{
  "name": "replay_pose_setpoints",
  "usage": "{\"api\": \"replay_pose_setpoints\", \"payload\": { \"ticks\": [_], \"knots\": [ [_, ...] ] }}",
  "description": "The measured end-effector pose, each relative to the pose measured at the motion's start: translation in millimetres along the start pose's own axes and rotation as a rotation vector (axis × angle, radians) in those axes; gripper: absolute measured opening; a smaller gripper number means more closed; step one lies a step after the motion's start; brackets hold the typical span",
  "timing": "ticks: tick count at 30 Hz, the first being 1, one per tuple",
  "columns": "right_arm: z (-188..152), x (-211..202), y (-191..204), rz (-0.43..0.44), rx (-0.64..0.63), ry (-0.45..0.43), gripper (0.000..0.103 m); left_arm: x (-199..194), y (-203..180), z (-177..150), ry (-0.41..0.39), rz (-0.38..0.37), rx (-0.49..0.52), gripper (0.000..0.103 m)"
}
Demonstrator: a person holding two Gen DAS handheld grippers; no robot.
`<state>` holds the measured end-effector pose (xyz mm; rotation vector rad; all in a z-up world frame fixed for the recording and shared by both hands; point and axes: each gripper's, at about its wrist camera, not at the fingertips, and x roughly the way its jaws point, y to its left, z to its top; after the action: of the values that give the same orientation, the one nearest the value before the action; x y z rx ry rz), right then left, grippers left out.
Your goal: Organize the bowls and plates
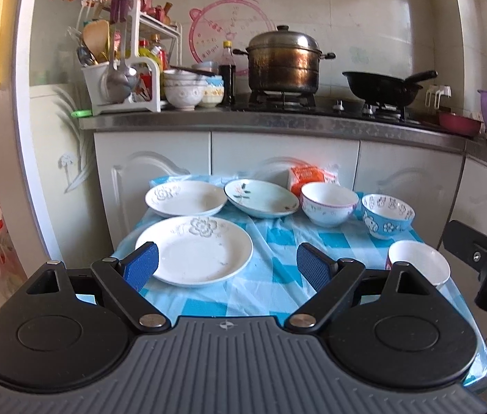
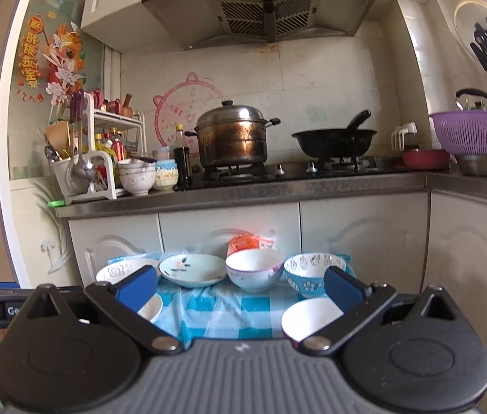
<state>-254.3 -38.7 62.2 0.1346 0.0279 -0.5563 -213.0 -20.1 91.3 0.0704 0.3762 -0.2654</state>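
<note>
On a small table with a blue checked cloth (image 1: 271, 276) lie a near white plate (image 1: 195, 250), a far white plate (image 1: 185, 198) and a pale green flowered dish (image 1: 261, 198). To their right stand a white bowl with a purple rim (image 1: 329, 204), a blue patterned bowl (image 1: 387, 215) and a plain white bowl (image 1: 419, 266). My left gripper (image 1: 226, 269) is open over the near plate's right half, nothing between its fingers. My right gripper (image 2: 240, 289) is open too, above the table's near edge, with the white bowl (image 2: 312, 317) just inside its right finger (image 2: 341, 288).
An orange packet (image 1: 307, 176) leans at the table's back against white cabinet doors (image 1: 277, 151). Above, the counter carries stacked bowls (image 1: 183, 91), a steel pot (image 1: 283, 63), a black wok (image 1: 383, 88) and a purple colander (image 2: 474, 131). Floor shows at left.
</note>
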Motion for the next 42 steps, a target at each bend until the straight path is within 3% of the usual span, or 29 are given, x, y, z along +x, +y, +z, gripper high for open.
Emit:
{"api": "replay_pose_setpoints", "payload": {
  "ticks": [23, 42],
  "knots": [
    [-42, 22, -15, 0.016, -0.015, 0.111, 0.102, 29, 1, -25, 0.142, -0.037, 0.022, 0.103],
    [-60, 46, -62, -0.046, 0.096, 0.171, 0.102, 61, -19, -47, 0.209, -0.116, 0.036, 0.103]
  ]
}}
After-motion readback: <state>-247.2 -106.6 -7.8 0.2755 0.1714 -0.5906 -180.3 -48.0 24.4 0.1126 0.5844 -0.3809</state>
